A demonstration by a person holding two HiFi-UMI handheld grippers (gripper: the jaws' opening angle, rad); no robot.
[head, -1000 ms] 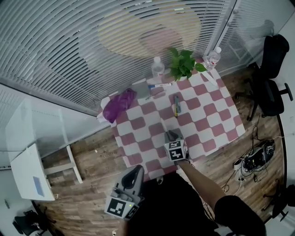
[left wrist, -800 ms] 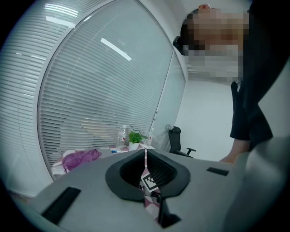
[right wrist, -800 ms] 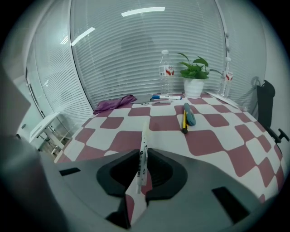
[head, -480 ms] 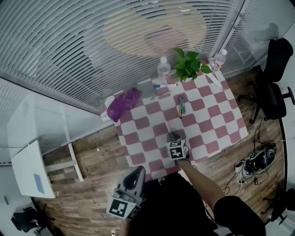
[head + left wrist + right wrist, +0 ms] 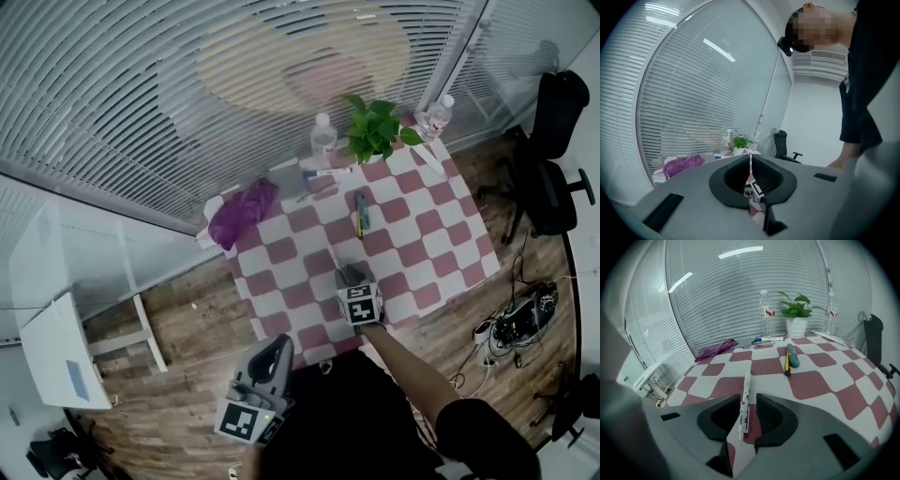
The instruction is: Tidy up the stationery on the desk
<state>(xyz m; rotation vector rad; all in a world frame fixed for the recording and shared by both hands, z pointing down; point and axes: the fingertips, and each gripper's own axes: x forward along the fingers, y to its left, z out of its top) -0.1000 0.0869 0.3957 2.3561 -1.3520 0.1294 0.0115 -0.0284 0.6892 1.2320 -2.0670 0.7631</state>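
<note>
White slim plastic marker (image 5: 745, 387) lay flat on the red-and-white checked bench (image 5: 820, 380), between the parted right tongs (image 5: 747, 396) and nearer one jaw. An off-centre squeeze could roll it aside. The left tongs (image 5: 750, 160) were clenched on nothing, short of the bench.

Head view: high, steeply down onto tabletop (image 5: 433, 234). Right gripper view: low over tabletop, facing plant (image 5: 796, 310). Left gripper view: farther off, seemingly same plant.
</note>
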